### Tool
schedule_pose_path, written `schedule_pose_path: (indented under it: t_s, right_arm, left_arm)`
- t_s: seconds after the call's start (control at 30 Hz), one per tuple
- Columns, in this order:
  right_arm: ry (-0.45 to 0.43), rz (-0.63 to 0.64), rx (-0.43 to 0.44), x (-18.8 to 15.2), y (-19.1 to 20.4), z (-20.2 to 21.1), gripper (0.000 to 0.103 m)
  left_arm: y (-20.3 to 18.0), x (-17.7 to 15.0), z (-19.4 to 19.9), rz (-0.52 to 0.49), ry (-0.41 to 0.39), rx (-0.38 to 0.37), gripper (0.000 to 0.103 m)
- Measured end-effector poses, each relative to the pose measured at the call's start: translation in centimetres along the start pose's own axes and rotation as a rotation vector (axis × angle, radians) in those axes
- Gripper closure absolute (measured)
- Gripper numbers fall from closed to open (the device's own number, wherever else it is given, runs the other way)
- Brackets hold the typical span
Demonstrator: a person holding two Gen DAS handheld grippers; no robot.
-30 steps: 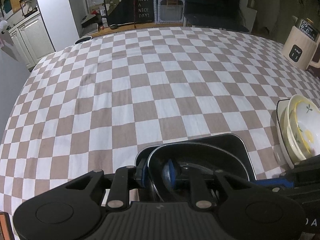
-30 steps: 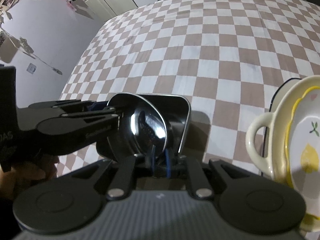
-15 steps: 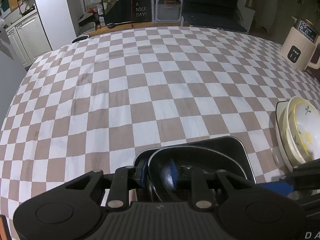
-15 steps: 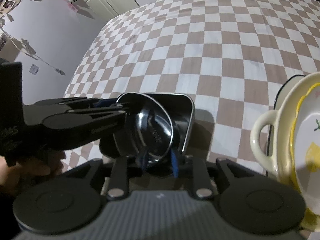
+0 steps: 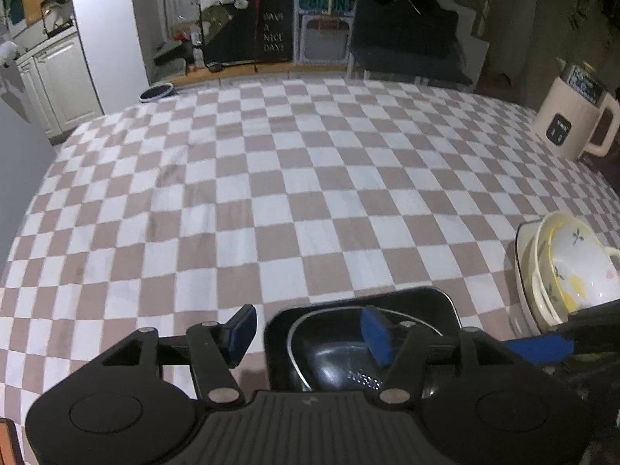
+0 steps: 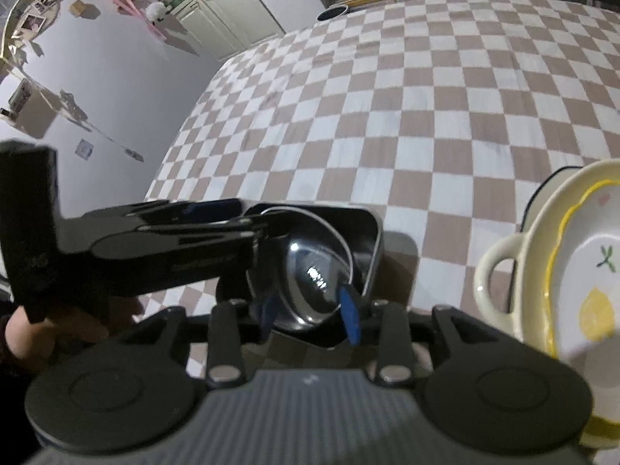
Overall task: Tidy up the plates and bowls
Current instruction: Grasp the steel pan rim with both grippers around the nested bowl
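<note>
1. The steel bowl sits inside the dark square tray at the near edge of the checked cloth. The left gripper is released: its jaws have just been opening, and they now straddle the left wall of the tray, one blue pad outside and one over the bowl, neither pressing. If the hand pulls back sideways, the inner pad can hook the bowl rim and drag it.

2. The right gripper has also just been opening. Its two pads stand on both sides of the near rim of the bowl, and I cannot tell if one pad touches it. I judge it as let go. If it lifts now, a brushing pad can tip the bowl in the tray.

3. The bowl seems to lean a little in the tray, not flat. Free of both grippers, it may slide or rock and make the tray shift on the cloth.

4. The stack of cream dishes, with a handled one and a lemon plate on top, stands just beside the tray on the right. A wide swing of the right hand can knock it.

5. The kettle is well apart, so I see little danger there.
</note>
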State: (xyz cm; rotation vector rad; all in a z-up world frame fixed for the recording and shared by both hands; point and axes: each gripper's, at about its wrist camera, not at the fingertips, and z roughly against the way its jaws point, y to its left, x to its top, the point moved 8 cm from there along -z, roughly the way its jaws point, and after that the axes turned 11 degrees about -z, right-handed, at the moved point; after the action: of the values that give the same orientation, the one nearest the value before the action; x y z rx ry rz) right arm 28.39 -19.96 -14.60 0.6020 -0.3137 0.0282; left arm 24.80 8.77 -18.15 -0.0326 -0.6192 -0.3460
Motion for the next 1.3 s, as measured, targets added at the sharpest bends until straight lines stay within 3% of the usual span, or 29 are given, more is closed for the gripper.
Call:
schedule_pose_path:
  t_s: [0.13, 0.23, 0.4, 0.47, 0.6, 0.87, 1.13, 1.3]
  right_arm:
    - [-0.013, -0.012, -0.024, 0.4, -0.9, 0.1, 0.062]
    - [-0.014, -0.020, -0.047, 0.7, -1.7, 0.0, 0.070]
    - [-0.020, -0.028, -0.072, 1.2, -2.9, -0.3, 0.071]
    - [-0.018, -0.027, -0.083, 1.3, -3.3, -0.5, 0.077]
    - [-0.016, -0.015, -0.110, 1.0, -3.5, -1.2, 0.084]
    - [-0.002, -0.011, -0.104, 0.6, -3.3, -2.2, 0.084]
    - [0.005, -0.005, -0.113, 0.5, -3.1, -3.7, 0.085]
    - [0.010, -0.005, -0.118, 0.5, -3.1, -4.0, 0.085]
  left_arm:
    - [0.8, -0.1, 0.6, 0.029, -0.010, -0.001, 0.043]
    - [1.3, -0.5, 0.6, 0.042, 0.003, -0.003, 0.045]
    - [1.6, -1.4, 0.3, 0.027, 0.052, -0.024, 0.071]
    - [1.7, -1.9, 0.2, 0.017, 0.074, -0.023, 0.078]
    - [2.0, -2.5, 0.3, 0.027, 0.079, -0.033, 0.078]
    - [2.5, -2.5, 1.1, 0.045, 0.065, -0.044, 0.078]
    - [1.5, -3.4, 1.2, 0.009, 0.113, -0.091, 0.077]
    - [1.6, -3.9, 1.1, -0.015, 0.151, -0.072, 0.077]
